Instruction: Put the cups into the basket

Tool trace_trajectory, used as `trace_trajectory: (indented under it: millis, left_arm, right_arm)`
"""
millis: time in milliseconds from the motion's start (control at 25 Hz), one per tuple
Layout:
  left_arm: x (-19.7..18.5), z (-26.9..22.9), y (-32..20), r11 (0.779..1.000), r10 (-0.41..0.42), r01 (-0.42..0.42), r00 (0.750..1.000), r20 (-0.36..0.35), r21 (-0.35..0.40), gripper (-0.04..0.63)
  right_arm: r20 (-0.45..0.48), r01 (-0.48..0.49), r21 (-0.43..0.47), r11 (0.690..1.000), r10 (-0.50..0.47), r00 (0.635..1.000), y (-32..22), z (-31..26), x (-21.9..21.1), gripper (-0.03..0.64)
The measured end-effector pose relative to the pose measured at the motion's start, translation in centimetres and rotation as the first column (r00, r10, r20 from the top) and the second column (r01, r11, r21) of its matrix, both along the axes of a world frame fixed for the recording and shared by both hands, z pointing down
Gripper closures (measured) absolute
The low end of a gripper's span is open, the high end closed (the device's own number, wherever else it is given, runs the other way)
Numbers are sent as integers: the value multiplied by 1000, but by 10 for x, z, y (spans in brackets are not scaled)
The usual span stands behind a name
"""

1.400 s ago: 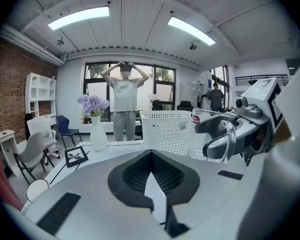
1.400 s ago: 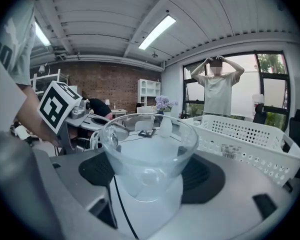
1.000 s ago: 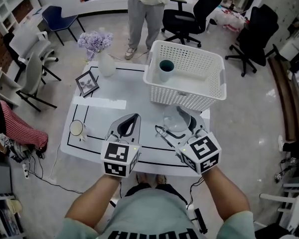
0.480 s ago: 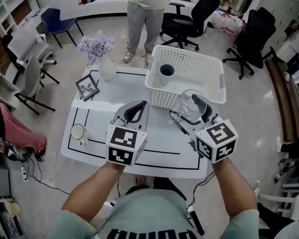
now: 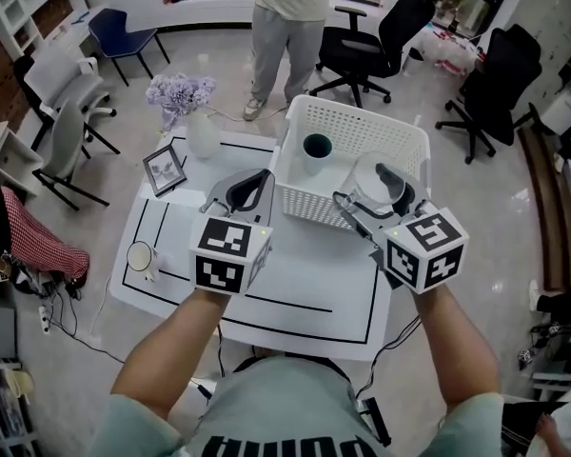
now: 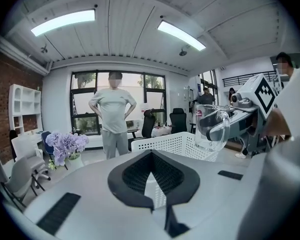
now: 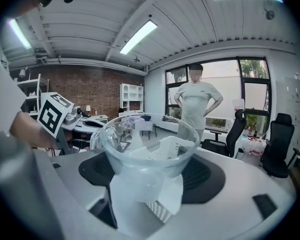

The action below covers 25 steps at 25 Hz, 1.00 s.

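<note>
Over the near right part of the basket (image 5: 314, 204), the right gripper (image 5: 365, 188) holds a glass cup (image 7: 149, 149) upright, its fingers closed on the narrower lower body so that the wide mouth stands clear above them. The cup hangs above the rim, not yet down inside. To finish this step well, I judge the cup should be carried a little farther in, past the near wall, then lowered straight until its base meets the floor of the basket before the fingers part. It should also stay right of the dark cup (image 5: 316, 149) already standing in the far left part of the basket. The glass is smooth, clear and rounded like a bowl, so it is likely to slip if the grip loosens early and to knock hard against the plastic if dropped. The basket is white plastic, rectangular, its walls pierced all over with small holes. The dark cup is a plain, opaque cylinder. The left gripper (image 5: 265, 174) hangs over the white table (image 5: 305, 274) to the left of the basket, fingers drawn together on nothing. A pale mug (image 5: 143, 253) sits at the table's left edge, well apart from the basket and probably next to go in.
</note>
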<state>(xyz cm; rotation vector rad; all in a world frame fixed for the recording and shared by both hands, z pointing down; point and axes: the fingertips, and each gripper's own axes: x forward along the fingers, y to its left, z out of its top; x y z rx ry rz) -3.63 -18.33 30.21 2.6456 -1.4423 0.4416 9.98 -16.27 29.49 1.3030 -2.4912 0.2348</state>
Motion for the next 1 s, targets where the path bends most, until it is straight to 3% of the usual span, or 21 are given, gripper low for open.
trace_trajectory:
  millis: [400, 1000]
  left_arm:
    - [19, 2, -56, 999, -51, 51, 998, 24, -17, 589]
    - [-11, 39, -119, 983, -156, 160, 987, 47, -89, 589]
  right_arm:
    - [-13, 25, -36, 999, -25, 1000, -76, 21, 32, 247]
    - [-68, 18, -133, 991, -27, 997, -161, 89, 63, 247]
